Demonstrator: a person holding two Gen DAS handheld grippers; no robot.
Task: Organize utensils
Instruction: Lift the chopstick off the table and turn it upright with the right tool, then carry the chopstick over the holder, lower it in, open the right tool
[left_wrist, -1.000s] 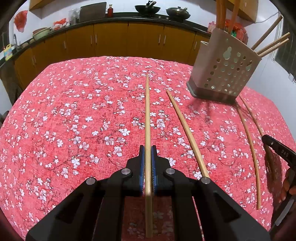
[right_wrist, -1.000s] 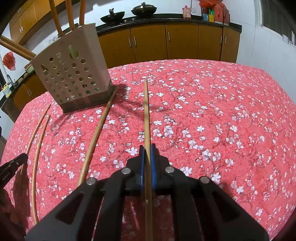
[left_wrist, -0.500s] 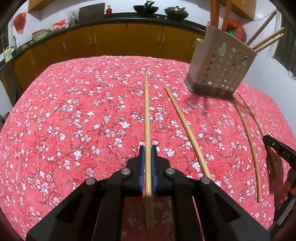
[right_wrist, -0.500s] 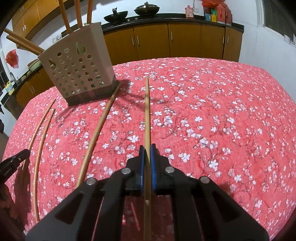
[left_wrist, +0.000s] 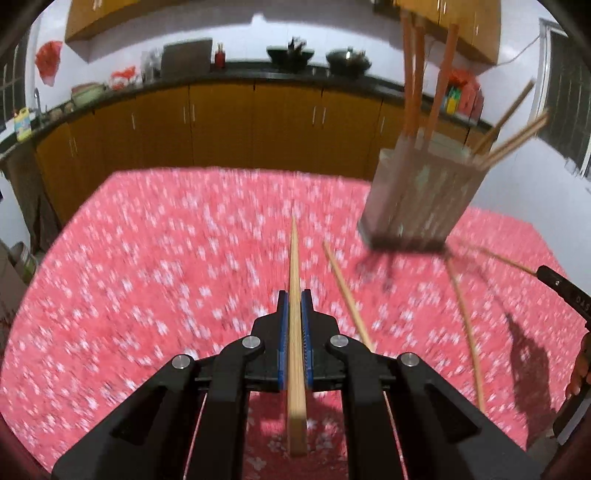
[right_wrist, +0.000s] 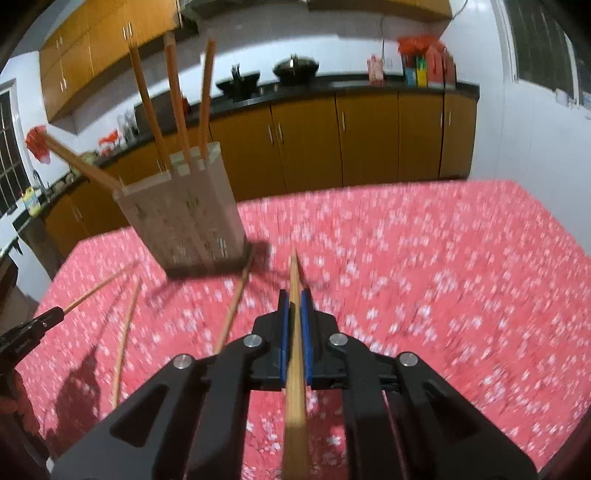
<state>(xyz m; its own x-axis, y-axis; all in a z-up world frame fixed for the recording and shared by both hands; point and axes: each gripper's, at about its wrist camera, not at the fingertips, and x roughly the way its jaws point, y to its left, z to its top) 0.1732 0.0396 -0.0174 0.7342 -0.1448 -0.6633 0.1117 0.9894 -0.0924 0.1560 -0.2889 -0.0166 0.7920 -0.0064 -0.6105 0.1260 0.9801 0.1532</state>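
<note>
The left gripper (left_wrist: 294, 295) has its blue-padded jaws clenched on a bamboo chopstick (left_wrist: 294, 266) that runs straight forward between them, its tip pointing out over the red flowered cloth (left_wrist: 147, 277) covering the surface. The right gripper (right_wrist: 294, 295) likewise has its jaws clamped on a second chopstick (right_wrist: 294, 273), lying along the line of the fingers. Just beside the left gripper, a loose chopstick (left_wrist: 345, 295) lies on the cloth, and a thinner curved stick (left_wrist: 467, 325) lies further right. Beyond them stands the perforated utensil holder (left_wrist: 421, 195), blurred, with several chopsticks already upright or leaning in it. Wooden cabinets (left_wrist: 221, 122) line the wall behind.
</note>
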